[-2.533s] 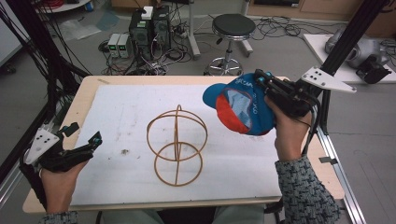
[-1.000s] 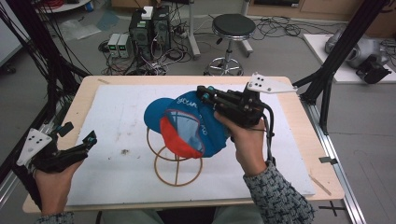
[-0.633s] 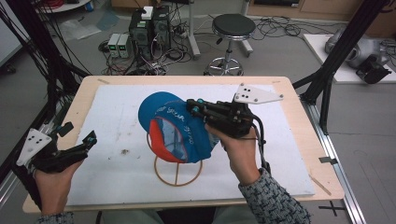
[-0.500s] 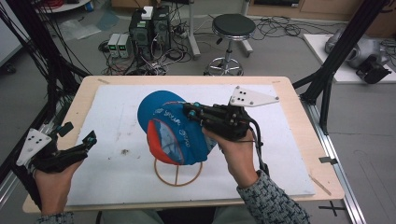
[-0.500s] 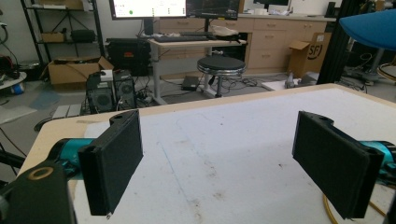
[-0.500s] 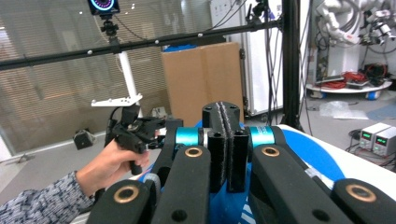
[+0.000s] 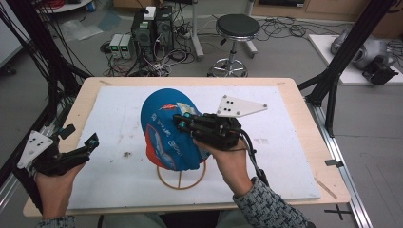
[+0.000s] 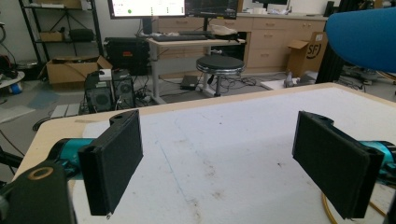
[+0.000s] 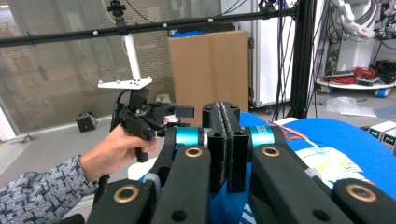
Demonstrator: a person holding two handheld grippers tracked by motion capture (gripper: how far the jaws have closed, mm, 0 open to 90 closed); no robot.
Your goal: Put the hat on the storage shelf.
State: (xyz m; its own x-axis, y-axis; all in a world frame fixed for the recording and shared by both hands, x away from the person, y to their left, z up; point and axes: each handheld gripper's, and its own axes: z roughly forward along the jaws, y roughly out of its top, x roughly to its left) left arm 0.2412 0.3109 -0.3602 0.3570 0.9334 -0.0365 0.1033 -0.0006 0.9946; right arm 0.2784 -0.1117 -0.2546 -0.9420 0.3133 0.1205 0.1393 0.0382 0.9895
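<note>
My right gripper point(image 7: 183, 122) is pinching the fabric of the blue baseball cap point(image 7: 164, 130), which now sits draped over the wire stand point(image 7: 181, 176) near the white mat's point(image 7: 285, 123) middle. Seating looks nearly done; release remains. My left gripper point(image 7: 78, 142) rests spread wide by the tabletop's left edge.

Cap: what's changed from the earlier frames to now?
The right gripper, jaws shut on the blue cap, carried it from the table's right edge leftward and down; the cap now sits over the top of the wire stand. The stand kept its spot. The left gripper stayed at the left edge, jaws open with nothing between them.
</note>
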